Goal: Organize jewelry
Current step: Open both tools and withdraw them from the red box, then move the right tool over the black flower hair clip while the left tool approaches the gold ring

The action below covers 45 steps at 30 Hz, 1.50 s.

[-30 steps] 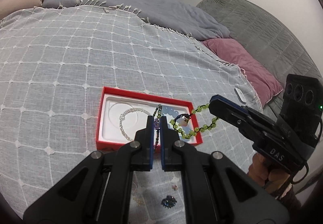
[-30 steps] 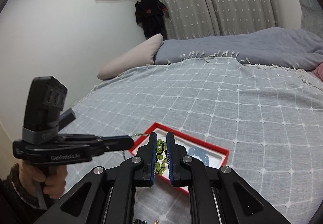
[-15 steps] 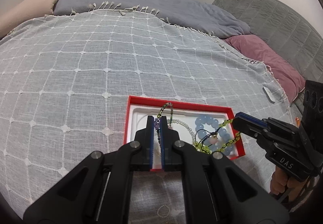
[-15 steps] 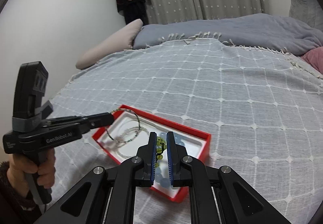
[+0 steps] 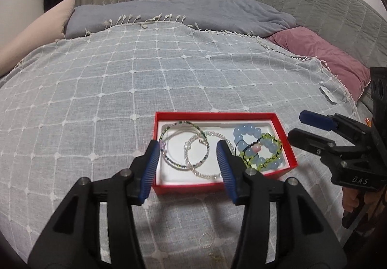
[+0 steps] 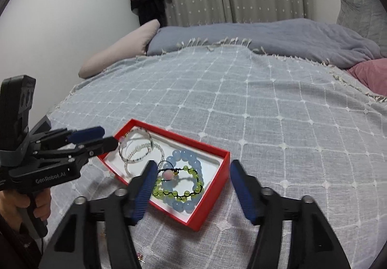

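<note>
Four bracelets lay in the red box [image 5: 225, 188] on the bed's checked bedspread [image 5: 96, 99] when you let go. In the left wrist view the box sat in the lower middle of the frame: the green-and-purple beaded bangle [image 5: 185, 145] and the clear bead bracelet [image 5: 205, 152] overlapped in its left half, and the pale blue bead bracelet [image 5: 256, 133] lay under the green bead bracelet [image 5: 263, 150] with its black cord in the right half.

These pieces look light and loose. The strung ones would sag and swing from a single pinch, the round beads would likely be slippery between pads, and the cord could snag its neighbour. If you lift one again, I would nip it across the strand at a stretch clear of the others; the wire bangle seems stiffer and would probably hold its ring.

Your left gripper [image 5: 187, 162] had its jaws spread apart with nothing between them, and your right gripper [image 6: 191, 186] likewise stood wide and empty over the box's near corner. Both jaws had just been opening. A second earlier each was pinched on a bracelet hanging above the box; the bangle and the green strand had since dropped inside.
</note>
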Motion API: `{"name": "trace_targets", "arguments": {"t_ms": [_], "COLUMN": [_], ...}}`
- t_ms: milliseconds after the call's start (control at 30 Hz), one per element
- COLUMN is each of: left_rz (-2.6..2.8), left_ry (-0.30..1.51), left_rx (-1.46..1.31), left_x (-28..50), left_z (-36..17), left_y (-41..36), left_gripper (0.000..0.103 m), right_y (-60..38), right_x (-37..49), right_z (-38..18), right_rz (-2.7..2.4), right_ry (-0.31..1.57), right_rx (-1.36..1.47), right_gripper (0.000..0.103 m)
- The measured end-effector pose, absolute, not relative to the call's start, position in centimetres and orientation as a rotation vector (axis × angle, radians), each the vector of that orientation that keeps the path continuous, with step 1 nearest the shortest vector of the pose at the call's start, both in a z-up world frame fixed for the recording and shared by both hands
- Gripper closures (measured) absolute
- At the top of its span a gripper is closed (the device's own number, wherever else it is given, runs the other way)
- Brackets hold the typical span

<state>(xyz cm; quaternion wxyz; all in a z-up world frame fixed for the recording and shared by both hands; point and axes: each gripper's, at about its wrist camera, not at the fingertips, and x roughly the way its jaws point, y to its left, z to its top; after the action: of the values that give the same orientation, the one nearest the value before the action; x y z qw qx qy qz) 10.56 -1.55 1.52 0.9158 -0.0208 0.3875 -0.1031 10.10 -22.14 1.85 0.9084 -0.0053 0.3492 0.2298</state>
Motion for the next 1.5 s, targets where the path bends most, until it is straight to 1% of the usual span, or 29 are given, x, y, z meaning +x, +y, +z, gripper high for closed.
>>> {"name": "trace_targets", "arguments": {"t_ms": [33, 100, 200, 267, 333, 367, 467, 500, 667, 767, 1133, 1500], "left_rz": [-0.207, -0.198, -0.187, -0.187, -0.194, -0.194, -0.192, -0.192, -0.2, -0.202, -0.199, -0.281], "left_ry": [0.802, 0.803, 0.814, 0.827, 0.831, 0.838, 0.843, 0.844, 0.868, 0.887, 0.923, 0.937], "left_rx": [-0.047, -0.045, -0.023, -0.018, -0.029, -0.038, -0.058, -0.06, -0.02, 0.013, 0.042, 0.13], "left_x": [10.3, 9.6, 8.5, 7.7, 7.1, 6.7, 5.9, 5.6, 3.9, 2.9, 0.6, -2.7], "left_z": [1.5, 1.4, 1.3, 1.3, 1.3, 1.3, 1.2, 1.2, 0.1, -0.9, -3.4, -5.4], "left_y": [-1.5, -1.4, -1.5, -1.5, -1.3, -1.2, -0.9, -0.9, -1.1, -1.1, 0.8, 0.2], "left_gripper": [0.044, 0.031, 0.025, 0.02, 0.019, 0.017, 0.007, 0.005, 0.002, 0.002, 0.002, 0.002], "right_y": [-22.2, -22.2, -22.1, -22.2, -22.2, -22.3, -22.5, -22.6, -22.9, -23.4, -25.0, -22.9], "right_x": [10.0, 9.7, 9.0, 8.3, 7.6, 7.2, 6.2, 5.9, 3.9, 2.9, 0.4, -2.0], "right_z": [2.0, 2.3, 2.3, 2.2, 2.1, 2.0, 1.5, 1.2, 0.1, -0.5, -4.0, -4.9], "right_rz": [0.476, 0.481, 0.475, 0.471, 0.47, 0.469, 0.464, 0.46, 0.47, 0.487, 0.486, 0.58], "right_ry": [0.72, 0.72, 0.717, 0.71, 0.707, 0.706, 0.719, 0.728, 0.745, 0.764, 0.844, 0.814], "right_rx": [-0.014, -0.02, -0.052, -0.077, -0.097, -0.103, -0.117, -0.128, -0.16, -0.155, -0.218, -0.286], "right_gripper": [0.039, 0.039, 0.034, 0.028, 0.023, 0.021, 0.018, 0.018, 0.017, 0.014, 0.012, 0.012]}}
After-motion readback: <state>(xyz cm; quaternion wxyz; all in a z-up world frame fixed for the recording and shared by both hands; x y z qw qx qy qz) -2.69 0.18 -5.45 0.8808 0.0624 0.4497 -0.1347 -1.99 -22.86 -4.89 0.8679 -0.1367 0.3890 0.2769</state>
